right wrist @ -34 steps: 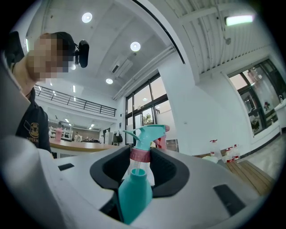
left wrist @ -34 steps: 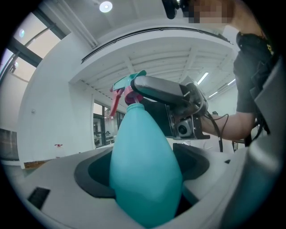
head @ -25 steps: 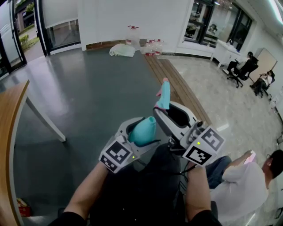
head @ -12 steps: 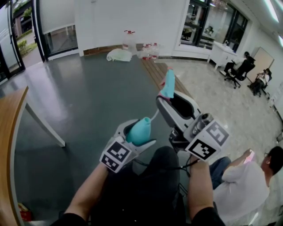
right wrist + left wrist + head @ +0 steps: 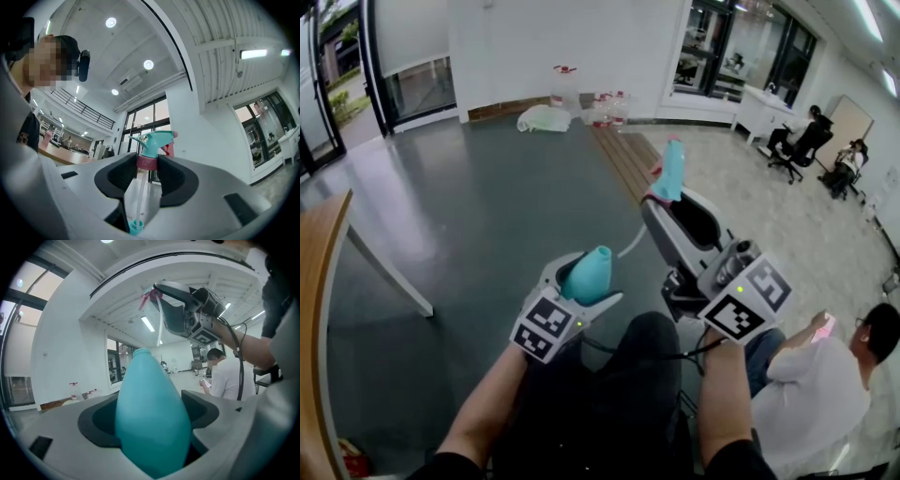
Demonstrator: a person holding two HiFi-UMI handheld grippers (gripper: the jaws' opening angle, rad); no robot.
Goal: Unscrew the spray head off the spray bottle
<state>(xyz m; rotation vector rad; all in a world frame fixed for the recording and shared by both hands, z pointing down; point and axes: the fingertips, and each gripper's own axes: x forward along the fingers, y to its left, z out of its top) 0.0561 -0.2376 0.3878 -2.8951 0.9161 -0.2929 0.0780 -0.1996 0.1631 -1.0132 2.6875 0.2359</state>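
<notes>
The teal spray bottle (image 5: 586, 275) (image 5: 151, 418) has no head on it; its open neck points up. My left gripper (image 5: 581, 281) (image 5: 152, 416) is shut on the bottle's body, low and left of centre in the head view. The teal spray head (image 5: 669, 172) (image 5: 157, 140) with its pink collar (image 5: 146, 162) and clear dip tube (image 5: 139, 192) is apart from the bottle. My right gripper (image 5: 664, 195) (image 5: 147, 165) is shut on the collar and holds the head higher, to the right of the bottle. In the left gripper view the spray head (image 5: 151, 296) hangs above the bottle.
A wooden table (image 5: 317, 281) edges the left side. Dark floor (image 5: 478, 187) lies ahead, with bottles and a bag (image 5: 546, 118) by the far wall. A seated person in white (image 5: 820, 384) is close at the right. More people sit by a desk (image 5: 811, 141) at the far right.
The right gripper has lifted the spray head up and to the right, away from the bottle. The left gripper with the bottle has drifted slightly left.
</notes>
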